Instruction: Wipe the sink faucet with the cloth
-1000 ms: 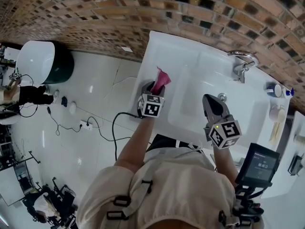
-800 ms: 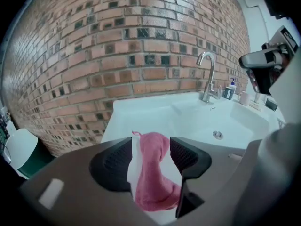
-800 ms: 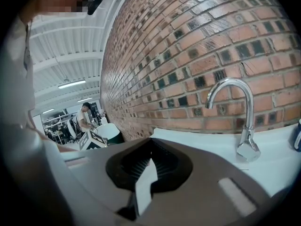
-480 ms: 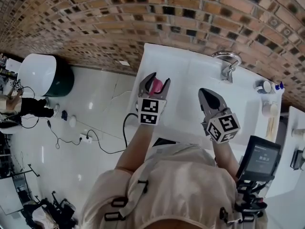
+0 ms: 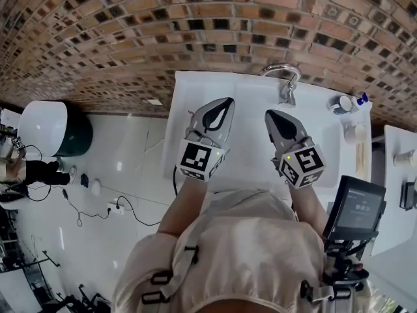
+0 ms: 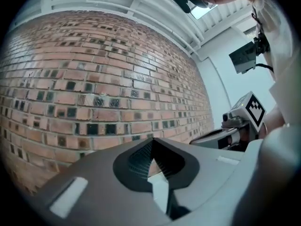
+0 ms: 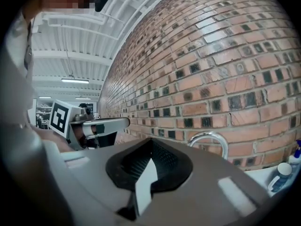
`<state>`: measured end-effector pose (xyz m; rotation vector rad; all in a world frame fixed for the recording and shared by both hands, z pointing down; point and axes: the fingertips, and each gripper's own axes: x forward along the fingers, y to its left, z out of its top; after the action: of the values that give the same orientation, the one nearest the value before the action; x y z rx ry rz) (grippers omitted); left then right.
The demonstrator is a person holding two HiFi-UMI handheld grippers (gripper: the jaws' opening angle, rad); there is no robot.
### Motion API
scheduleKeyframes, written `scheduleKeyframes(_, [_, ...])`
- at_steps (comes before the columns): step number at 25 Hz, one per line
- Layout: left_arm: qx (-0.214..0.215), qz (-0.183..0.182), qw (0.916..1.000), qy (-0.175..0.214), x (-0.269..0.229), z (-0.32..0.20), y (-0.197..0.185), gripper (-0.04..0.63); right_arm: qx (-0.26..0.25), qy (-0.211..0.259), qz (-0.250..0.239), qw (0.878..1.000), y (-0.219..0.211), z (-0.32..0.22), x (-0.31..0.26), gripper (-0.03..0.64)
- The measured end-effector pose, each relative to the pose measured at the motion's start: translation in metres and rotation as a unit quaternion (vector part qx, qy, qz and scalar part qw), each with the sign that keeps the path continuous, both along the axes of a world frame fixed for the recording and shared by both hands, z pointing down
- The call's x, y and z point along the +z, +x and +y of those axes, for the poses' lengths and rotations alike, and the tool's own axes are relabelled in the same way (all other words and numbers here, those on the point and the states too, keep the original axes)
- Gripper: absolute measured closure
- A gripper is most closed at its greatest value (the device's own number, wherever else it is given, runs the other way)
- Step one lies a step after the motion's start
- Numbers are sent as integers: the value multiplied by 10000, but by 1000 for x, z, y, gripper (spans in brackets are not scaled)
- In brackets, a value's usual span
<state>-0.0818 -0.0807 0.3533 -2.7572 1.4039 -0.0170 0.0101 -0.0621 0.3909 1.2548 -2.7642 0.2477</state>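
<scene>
The cloth shows in no view, so where it lies cannot be told; it may be hidden under the grippers. By its nature it should be light, soft and limp, likely to slump and trail, so a pinch on a bunched fold near its middle would probably give a firm pad for wiping. The faucet (image 5: 285,80) stands at the far rim of the sink (image 5: 251,119), against the wall (image 5: 195,31). It is fixed, stiff, polished and curved, and probably slippery, so the cloth would need to wrap round its arch, not just press on it. The left gripper (image 5: 225,103) has just been closing: its jaws are now together with nothing between them. The right gripper (image 5: 272,116) also has its jaws together and holds nothing. Both are held up side by side before the chest, over the sink's near part, near each other but apart, pointing roughly level at the wall, marker cubes toward the person. The faucet is beyond the right one's tip, well apart from it
</scene>
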Motion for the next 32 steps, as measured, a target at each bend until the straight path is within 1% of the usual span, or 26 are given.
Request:
scheduleKeyframes(2, [230, 145, 9996, 48, -8, 4, 11, 592, 31, 68, 38, 10000, 6, 1, -4, 624])
scheduleKeyframes(5, [352, 193, 9991, 105, -12, 7, 20, 592, 37, 201, 92, 9997, 10, 3, -10, 624])
scheduleKeyframes(10, [346, 226, 9990, 167, -17, 6, 22, 593, -22, 410, 167, 9990, 9, 4, -18, 624])
scheduleKeyframes(17, [319, 306, 9990, 120, -18, 7, 22, 593, 64, 509, 51, 9987, 11, 4, -25, 623])
scheduleKeyframes(22, [342, 323, 9989, 88, -17, 11, 21, 593, 38, 502, 12, 9987, 8, 6, -24, 623])
scheduleKeyframes(29, [438, 352, 9983, -125, -6, 11, 28, 592, 3, 428, 29, 9991, 10, 10, -16, 623])
scheduleKeyframes(32, [468, 338, 9982, -155, -4, 12, 29, 592, 9, 442, 29, 9990, 10, 10, -17, 624])
